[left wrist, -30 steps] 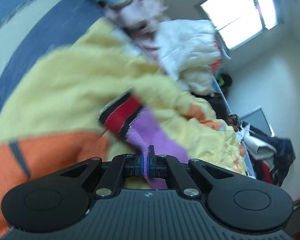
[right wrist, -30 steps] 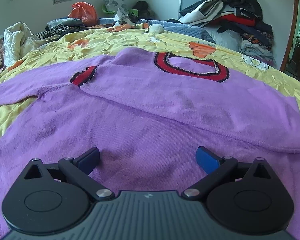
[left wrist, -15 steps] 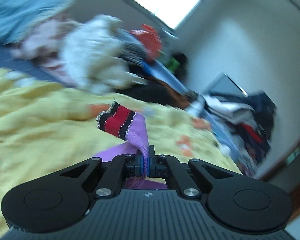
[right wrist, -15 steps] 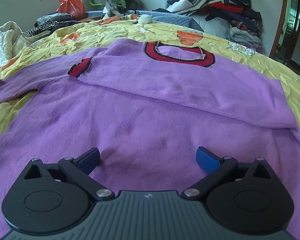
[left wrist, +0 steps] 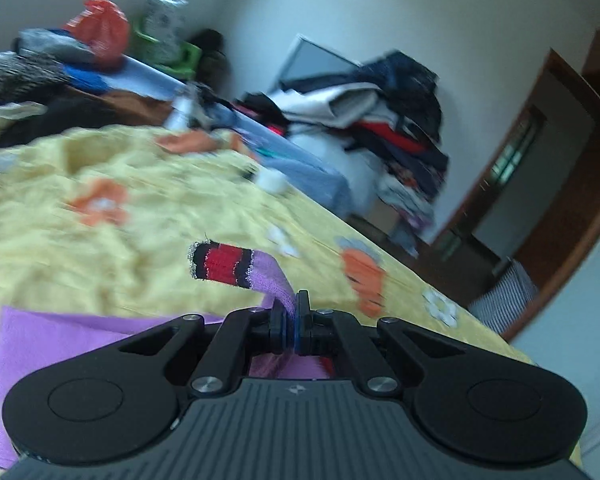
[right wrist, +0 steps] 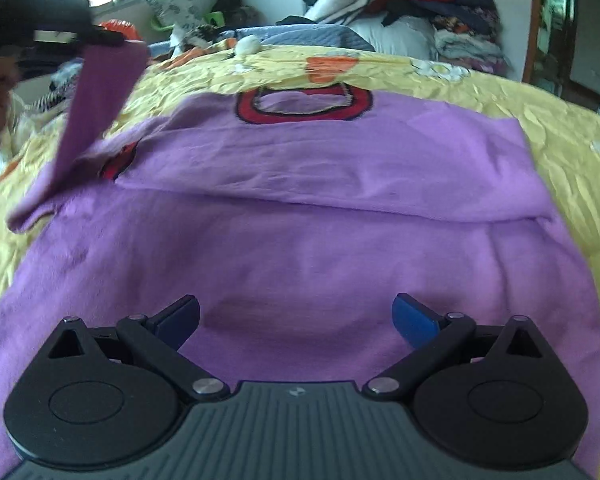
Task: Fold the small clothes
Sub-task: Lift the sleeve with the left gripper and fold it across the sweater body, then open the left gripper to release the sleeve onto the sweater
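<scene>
Left fingers (left wrist: 291,326) pinch purple sweater (right wrist: 300,240) sleeve (right wrist: 96,108), lifted; right fingers (right wrist: 296,316) spread wide, empty, over sweater.

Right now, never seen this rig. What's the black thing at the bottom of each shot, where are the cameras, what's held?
No robot here: a person carries a two-finger gripper in each hand, and each has a fisheye camera looking out along its fingers. The black shape at the bottom of each picture is that gripper's own body.

One picture is from the left gripper. It is shut on the purple sleeve, whose red and black cuff hangs free.

The other is from the right gripper. It is open and empty, low over the purple sweater, which lies on a yellow bedspread. At the upper left, the left gripper lifts the sleeve above the sweater.
</scene>
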A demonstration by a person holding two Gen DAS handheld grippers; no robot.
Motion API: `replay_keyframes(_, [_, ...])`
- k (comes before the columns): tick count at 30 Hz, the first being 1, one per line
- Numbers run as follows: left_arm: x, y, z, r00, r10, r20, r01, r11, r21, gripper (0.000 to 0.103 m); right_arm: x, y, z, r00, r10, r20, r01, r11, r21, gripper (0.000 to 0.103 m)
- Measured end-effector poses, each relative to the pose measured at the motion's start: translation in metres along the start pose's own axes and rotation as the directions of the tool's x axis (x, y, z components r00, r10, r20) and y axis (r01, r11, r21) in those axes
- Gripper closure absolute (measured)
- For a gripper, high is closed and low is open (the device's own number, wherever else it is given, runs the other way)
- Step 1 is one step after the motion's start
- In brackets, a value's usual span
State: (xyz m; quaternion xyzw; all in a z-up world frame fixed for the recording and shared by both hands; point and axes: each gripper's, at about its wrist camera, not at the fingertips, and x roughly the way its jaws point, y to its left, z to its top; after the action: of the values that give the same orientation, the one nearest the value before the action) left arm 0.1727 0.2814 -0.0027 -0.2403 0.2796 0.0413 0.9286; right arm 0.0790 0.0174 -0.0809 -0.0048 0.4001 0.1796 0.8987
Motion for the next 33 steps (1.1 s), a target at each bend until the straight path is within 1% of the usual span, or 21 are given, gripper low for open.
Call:
replay_keyframes(5, [0.044, -0.051, -0.025, 0.998, -0.039, -0.058, 0.043, 0.996, 0.075, 0.101, -0.008, -0.023, -0.002, 1.0, -0.005, 0.004, 0.005, 0.999, 0.04, 0.0])
replay_keyframes(9, [0.067, -0.083, -0.047, 0.993, -0.063, -0.095, 0.073, 0.992, 0.106, 0.1, -0.02, -0.042, -0.008, 1.0, -0.001, 0.015, 0.0, 0.998, 0.068, 0.0])
replay_keyframes(12, [0.081, -0.1, -0.063, 0.989, -0.087, -0.121, 0.101, 0.988, 0.115, 0.1, -0.025, -0.051, -0.008, 1.0, -0.009, 0.013, 0.008, 0.997, 0.073, 0.0])
replay_keyframes(15, [0.087, -0.117, -0.079, 0.984, -0.104, -0.146, 0.123, 0.984, 0.129, 0.1, -0.03, -0.056, -0.008, 0.999, -0.039, 0.019, 0.037, 0.997, 0.073, 0.0])
replay_keyframes(19, [0.094, -0.131, -0.093, 0.979, -0.11, -0.171, 0.137, 0.979, 0.154, 0.1, -0.031, -0.063, -0.011, 0.999, -0.046, 0.009, 0.045, 0.995, 0.085, 0.0])
replay_keyframes(23, [0.099, -0.144, -0.106, 0.972, -0.13, -0.194, 0.161, 0.975, 0.155, 0.1, -0.032, -0.07, -0.014, 0.999, -0.051, 0.003, 0.051, 0.995, 0.089, 0.0])
replay_keyframes(27, [0.099, -0.16, -0.115, 0.969, -0.141, -0.204, 0.178, 0.969, 0.174, 0.1, -0.035, -0.074, -0.015, 0.998, -0.058, 0.002, 0.058, 0.994, 0.092, 0.0])
replay_keyframes(30, [0.103, -0.169, -0.12, 0.962, -0.156, -0.223, 0.197, 0.964, 0.177, 0.1, -0.038, -0.076, -0.017, 0.998, -0.063, 0.004, 0.062, 0.993, 0.097, 0.0])
replay_keyframes(33, [0.107, -0.18, -0.127, 0.962, -0.147, -0.23, 0.195, 0.959, 0.207, 0.1, -0.045, -0.081, -0.019, 0.998, -0.066, 0.015, 0.064, 0.992, 0.11, 0.0])
